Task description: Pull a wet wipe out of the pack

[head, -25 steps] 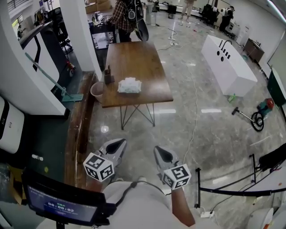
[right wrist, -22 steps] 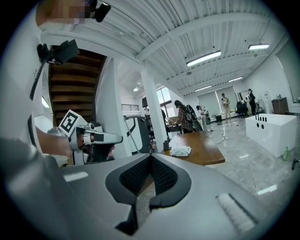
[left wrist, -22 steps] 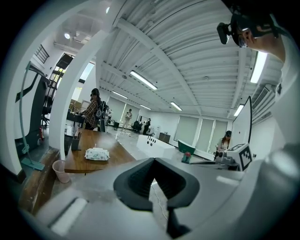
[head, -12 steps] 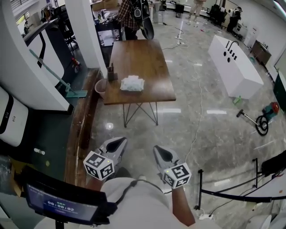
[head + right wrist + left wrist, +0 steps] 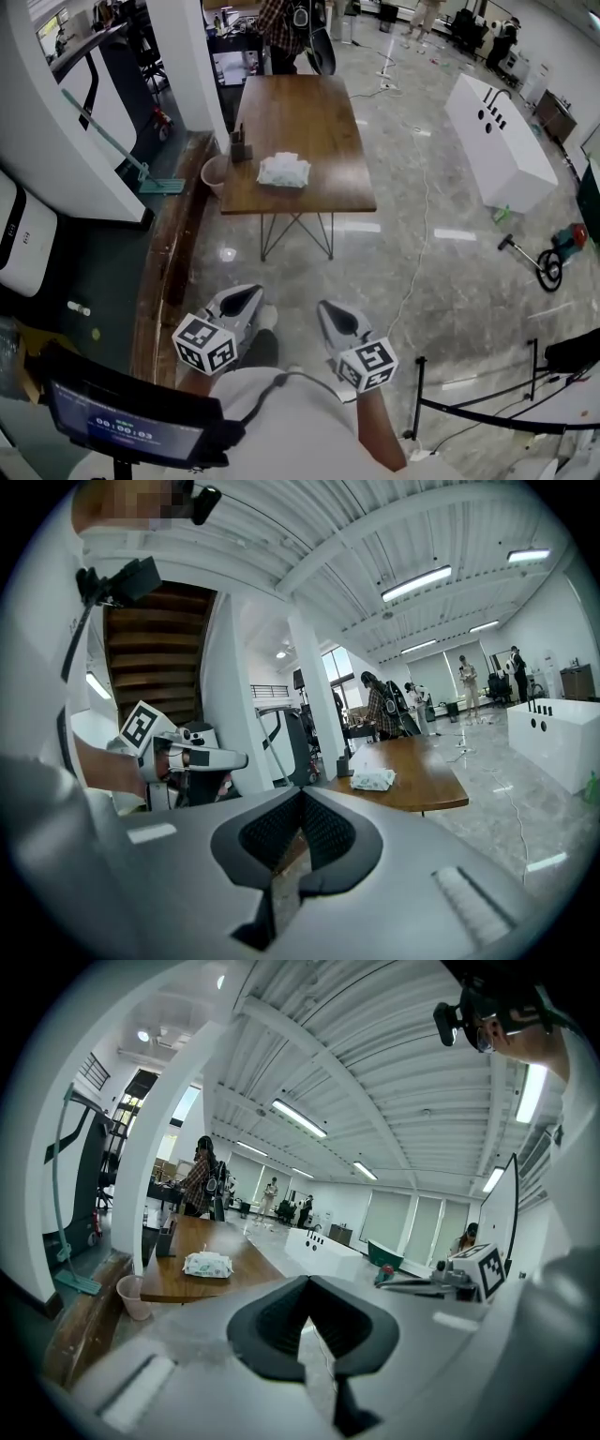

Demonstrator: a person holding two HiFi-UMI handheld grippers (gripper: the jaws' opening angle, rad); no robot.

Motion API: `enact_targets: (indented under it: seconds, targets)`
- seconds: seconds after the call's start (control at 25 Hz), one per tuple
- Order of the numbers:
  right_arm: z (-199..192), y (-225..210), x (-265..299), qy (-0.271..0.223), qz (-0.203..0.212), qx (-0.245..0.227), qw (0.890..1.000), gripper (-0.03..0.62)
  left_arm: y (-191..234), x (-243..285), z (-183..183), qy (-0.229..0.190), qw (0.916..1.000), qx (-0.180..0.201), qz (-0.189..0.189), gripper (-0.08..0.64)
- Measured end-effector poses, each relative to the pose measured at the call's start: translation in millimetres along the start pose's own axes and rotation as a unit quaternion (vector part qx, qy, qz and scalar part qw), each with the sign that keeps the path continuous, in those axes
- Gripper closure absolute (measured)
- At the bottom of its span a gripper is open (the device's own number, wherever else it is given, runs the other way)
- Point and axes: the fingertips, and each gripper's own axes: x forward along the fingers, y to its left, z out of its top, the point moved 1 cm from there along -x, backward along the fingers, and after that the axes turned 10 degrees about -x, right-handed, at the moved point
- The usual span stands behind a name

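both tools are low in front of the person, side by side with a gap between them. the left tool (image 5: pixel 246 298) has its jaws pressed together on nothing, and so does the right tool (image 5: pixel 336 317). both point toward the wet wipe pack (image 5: pixel 283 171), which lies well ahead and well apart from either tool. the pack sits flat near the front of the brown wooden table (image 5: pixel 309 108), with a dark holder (image 5: pixel 238 148) near it at the table's left edge. a pink bucket (image 5: pixel 212 174) sits just beside the table. the floor (image 5: pixel 422 272) is glossy grey stone. a long white box (image 5: pixel 502 141) lies off to the right, and a person (image 5: pixel 279 21) stands at the table's far end.
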Motion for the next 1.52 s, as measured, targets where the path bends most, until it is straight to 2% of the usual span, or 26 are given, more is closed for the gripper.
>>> enact_targets:
  seconds: [0.24,0.56,0.84,0.96,1.24,1.36,1.52]
  targets:
    - [15.5,-24.9,40.9,0.005,-0.005,-0.008,1.0,0.584,37.1,35.5,24.4,-0.002,0.9999,-0.008,-0.013,0.557]
    - [58.1,-69.7,122.5,0.018,-0.013,-0.025,0.999,0.584,93.6,101.3,82.6,0.01,0.9988,-0.01,-0.047,0.557]
    - [71.6,-109.5,200.7,0.031,-0.036,-0.041,0.998,0.584,159.0,160.8,133.6,0.022,0.9961,-0.003,-0.086,0.555]
    - [75.5,-123.5,222.0,0.035,-0.042,-0.038,0.998,0.584,179.2,176.5,142.6,0.028,0.9948,-0.011,-0.097,0.557]
    - [83.1,-154.7,278.1,0.03,-0.068,-0.022,0.997,0.584,240.1,207.4,162.8,0.036,0.9943,-0.031,-0.096,0.557]
    - [83.6,-159.3,287.7,0.039,-0.063,-0.014,0.997,0.584,249.3,211.3,165.5,0.042,0.9935,-0.032,-0.101,0.557]
    - [81.4,-167.6,308.4,0.043,-0.038,-0.015,0.998,0.584,269.9,223.5,155.7,0.056,0.9942,-0.049,-0.077,0.557]
